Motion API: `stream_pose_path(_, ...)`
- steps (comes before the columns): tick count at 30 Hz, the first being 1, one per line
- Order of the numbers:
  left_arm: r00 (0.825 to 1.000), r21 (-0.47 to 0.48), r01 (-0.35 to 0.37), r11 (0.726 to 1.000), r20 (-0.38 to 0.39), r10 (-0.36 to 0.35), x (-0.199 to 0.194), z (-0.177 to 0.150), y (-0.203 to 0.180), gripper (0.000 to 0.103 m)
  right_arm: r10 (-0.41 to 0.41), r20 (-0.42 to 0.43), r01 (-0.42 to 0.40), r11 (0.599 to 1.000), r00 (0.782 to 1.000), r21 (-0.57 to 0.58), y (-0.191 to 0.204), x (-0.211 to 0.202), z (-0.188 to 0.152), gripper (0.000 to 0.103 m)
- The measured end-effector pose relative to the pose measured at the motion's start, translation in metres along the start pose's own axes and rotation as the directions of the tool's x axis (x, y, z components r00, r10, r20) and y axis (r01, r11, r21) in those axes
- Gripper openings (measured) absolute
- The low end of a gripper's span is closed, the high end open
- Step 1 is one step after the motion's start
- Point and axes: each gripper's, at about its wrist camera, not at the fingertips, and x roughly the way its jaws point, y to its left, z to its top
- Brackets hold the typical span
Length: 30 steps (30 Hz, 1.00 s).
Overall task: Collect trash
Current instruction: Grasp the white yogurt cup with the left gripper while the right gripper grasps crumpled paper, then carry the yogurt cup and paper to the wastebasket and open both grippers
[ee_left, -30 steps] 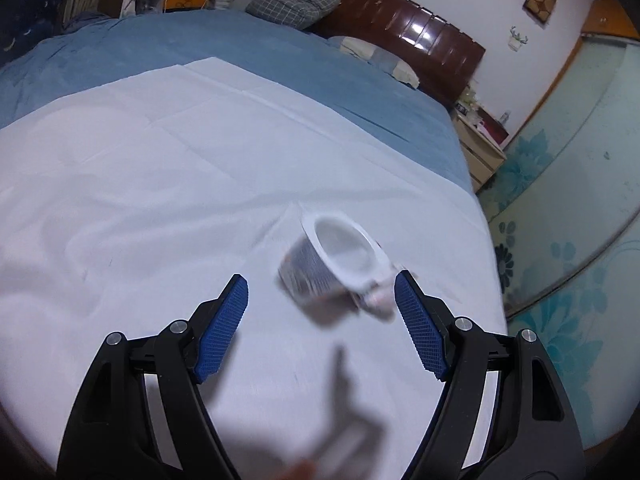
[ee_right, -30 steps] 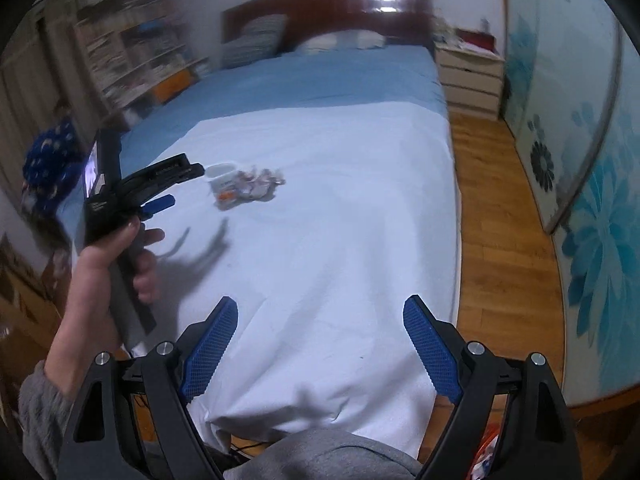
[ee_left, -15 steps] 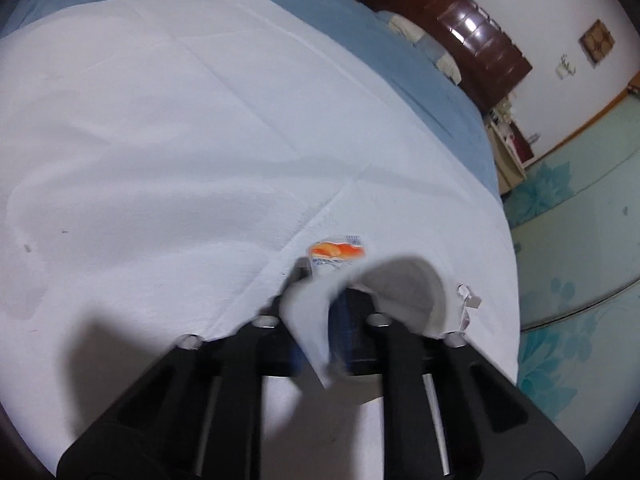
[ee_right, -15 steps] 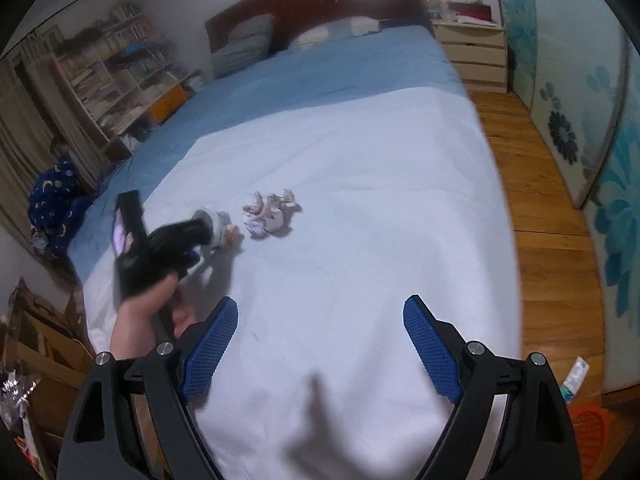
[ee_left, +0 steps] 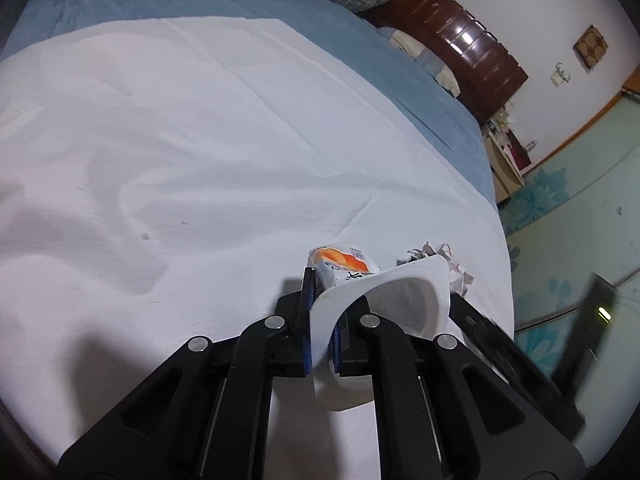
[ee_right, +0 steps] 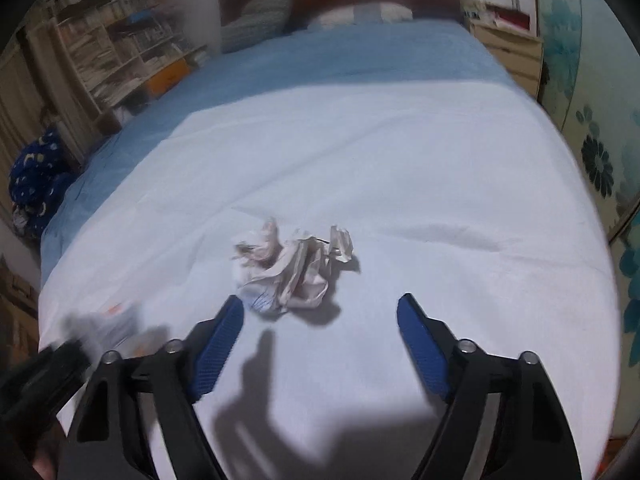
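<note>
We count two pieces of trash on the bed's white sheet (ee_right: 400, 160). Our left tongs (ee_left: 320, 332) are clamped on the wall of one plastic cup (ee_left: 384, 300). Our right tongs (ee_right: 320, 332) gape wide and empty just short of one crumpled paper wad (ee_right: 292, 268) lying mid-sheet.

Two grippers are counted: the left gripper (ee_left: 322, 320) and the right gripper (ee_right: 320, 332). One white cup (ee_left: 384, 300) is seen, and one crumpled paper wad (ee_right: 292, 268) at 12 o'clock. Two pillows (ee_right: 256, 20) are counted.
</note>
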Motion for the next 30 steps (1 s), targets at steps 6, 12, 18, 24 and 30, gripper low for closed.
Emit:
stream_pose_path(6, 1.000, 0.033, -0.001, 0.999, 0.018, 0.000, -0.012, 0.001, 0.001, 0.006, 0.057, 0.013, -0.058, 0.998, 0.998, 0.017, -0.007, 0.008, 0.005, 0.021)
stream_pose_path(12, 0.999, 0.080, 0.010, 0.997, 0.048, -0.014, -0.032, -0.008, -0.015, 0.006, 0.096, 0.082, -0.096, 0.995, 0.992, -0.004, -0.017, -0.045, -0.004, 0.020)
stream_pose_path(18, 0.996, 0.135, -0.022, 0.991, 0.094, 0.009, -0.083, -0.042, -0.039, 0.006, 0.168, 0.220, -0.168, 0.986, 0.961, -0.020, -0.026, -0.152, -0.036, 0.020)
stream_pose_path(24, 0.992, 0.280, -0.033, 0.959, 0.130, -0.004, -0.134, -0.090, -0.104, 0.006, 0.162, 0.283, -0.134, 0.984, 0.945, -0.115, -0.079, -0.278, -0.112, 0.020)
stream_pose_path(30, 0.990, 0.435, 0.053, 0.899, 0.094, -0.104, -0.169, -0.156, -0.192, 0.006, 0.014, 0.301, 0.016, 0.995, 0.953, -0.097, -0.195, -0.390, -0.156, 0.020)
